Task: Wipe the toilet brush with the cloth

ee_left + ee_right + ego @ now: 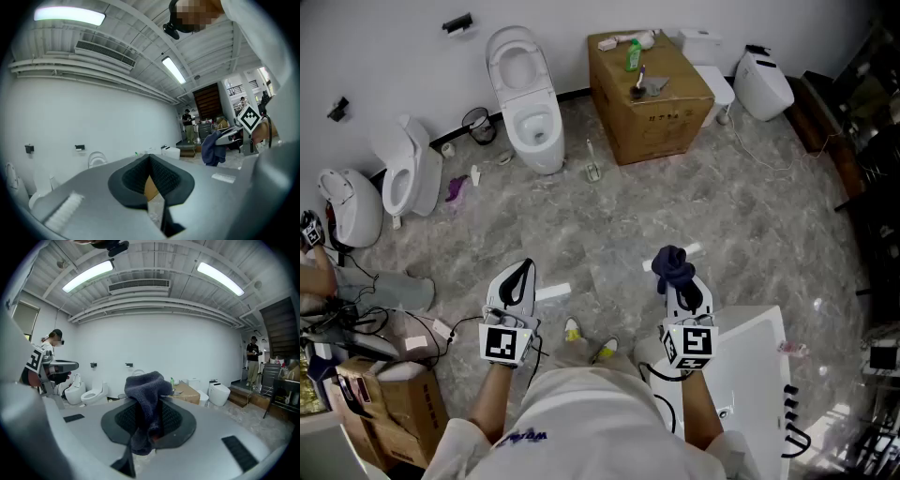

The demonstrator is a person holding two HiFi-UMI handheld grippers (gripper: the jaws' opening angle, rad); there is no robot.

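In the head view my right gripper (678,277) is held at waist height over the marble floor, shut on a bunched dark blue cloth (673,265). The right gripper view shows that cloth (147,392) draped over the closed jaws of the right gripper (149,417). My left gripper (518,279) is level with it on the left, shut with nothing in it; in its own view the left gripper (151,163) has its pads together. A thin toilet brush (592,161) seems to stand in a small holder on the floor beside the open toilet (531,105), far ahead of both grippers.
A cardboard box (667,112) at the back carries a green bottle (633,54) and small items. More toilets stand at left (405,171) and back right (763,84). A white basin (757,375) is at my right, with a carton (398,405) and cables at lower left.
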